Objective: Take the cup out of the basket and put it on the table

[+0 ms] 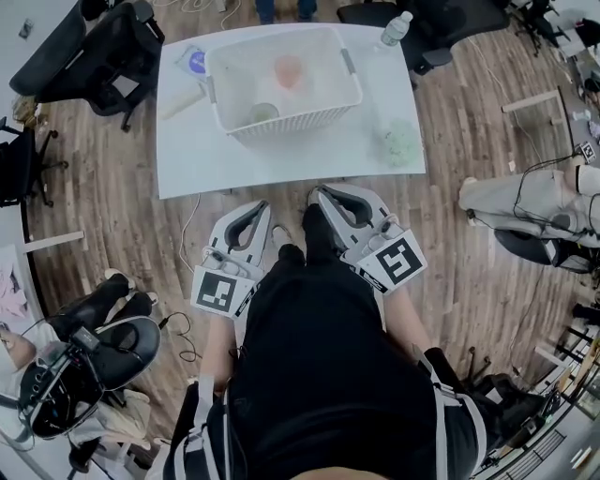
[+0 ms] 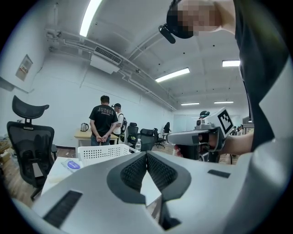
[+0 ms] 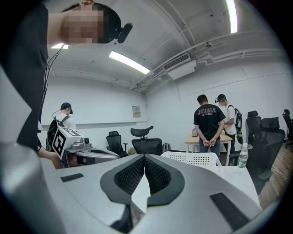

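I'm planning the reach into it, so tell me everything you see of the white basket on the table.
The white rectangular plastic basket stands upright on the white table. Its walls are perforated, with a grey handle at each short end. Inside lie a blurry pale orange item and a pale green item. Nothing else touches it.

basket (image 1: 291,121) on table (image 1: 309,157) | cup (image 1: 289,70) in basket | bottle (image 1: 395,28) right of basket
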The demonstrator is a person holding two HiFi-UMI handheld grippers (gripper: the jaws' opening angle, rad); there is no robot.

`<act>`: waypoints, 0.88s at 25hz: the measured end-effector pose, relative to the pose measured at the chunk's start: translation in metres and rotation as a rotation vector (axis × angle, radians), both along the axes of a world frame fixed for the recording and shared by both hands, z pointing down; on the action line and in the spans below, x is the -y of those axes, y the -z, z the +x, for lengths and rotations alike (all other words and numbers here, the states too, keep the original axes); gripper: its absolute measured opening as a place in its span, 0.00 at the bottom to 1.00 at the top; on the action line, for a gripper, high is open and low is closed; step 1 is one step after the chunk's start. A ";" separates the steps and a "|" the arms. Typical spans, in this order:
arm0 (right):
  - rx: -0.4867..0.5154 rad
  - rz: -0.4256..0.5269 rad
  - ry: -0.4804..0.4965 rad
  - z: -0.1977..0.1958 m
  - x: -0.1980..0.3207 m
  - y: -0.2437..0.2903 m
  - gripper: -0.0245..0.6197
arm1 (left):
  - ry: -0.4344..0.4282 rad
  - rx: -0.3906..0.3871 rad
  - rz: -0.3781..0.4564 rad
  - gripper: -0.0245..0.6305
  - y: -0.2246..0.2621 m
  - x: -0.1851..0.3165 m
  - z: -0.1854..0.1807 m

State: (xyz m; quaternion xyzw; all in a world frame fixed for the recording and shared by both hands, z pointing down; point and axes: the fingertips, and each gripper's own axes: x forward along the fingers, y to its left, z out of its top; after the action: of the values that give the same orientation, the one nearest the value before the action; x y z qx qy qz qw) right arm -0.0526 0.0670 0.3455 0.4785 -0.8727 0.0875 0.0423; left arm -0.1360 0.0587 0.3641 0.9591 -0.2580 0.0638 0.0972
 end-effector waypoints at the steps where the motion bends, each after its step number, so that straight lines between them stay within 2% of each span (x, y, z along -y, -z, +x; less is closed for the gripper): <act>1: 0.002 0.002 0.007 0.000 0.005 0.001 0.07 | 0.002 0.003 0.000 0.07 0.000 0.004 0.002; 9: 0.001 0.018 0.037 0.019 0.052 0.000 0.07 | 0.022 -0.005 -0.012 0.07 0.002 0.048 0.026; 22: 0.002 0.053 0.072 0.086 0.098 0.007 0.07 | 0.047 0.010 0.011 0.07 0.016 0.084 0.094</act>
State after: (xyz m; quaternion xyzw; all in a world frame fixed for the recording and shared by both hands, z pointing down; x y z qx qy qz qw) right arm 0.0336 -0.0306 0.3384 0.4477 -0.8913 0.0636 0.0317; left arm -0.0422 -0.0256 0.3484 0.9530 -0.2813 0.0648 0.0920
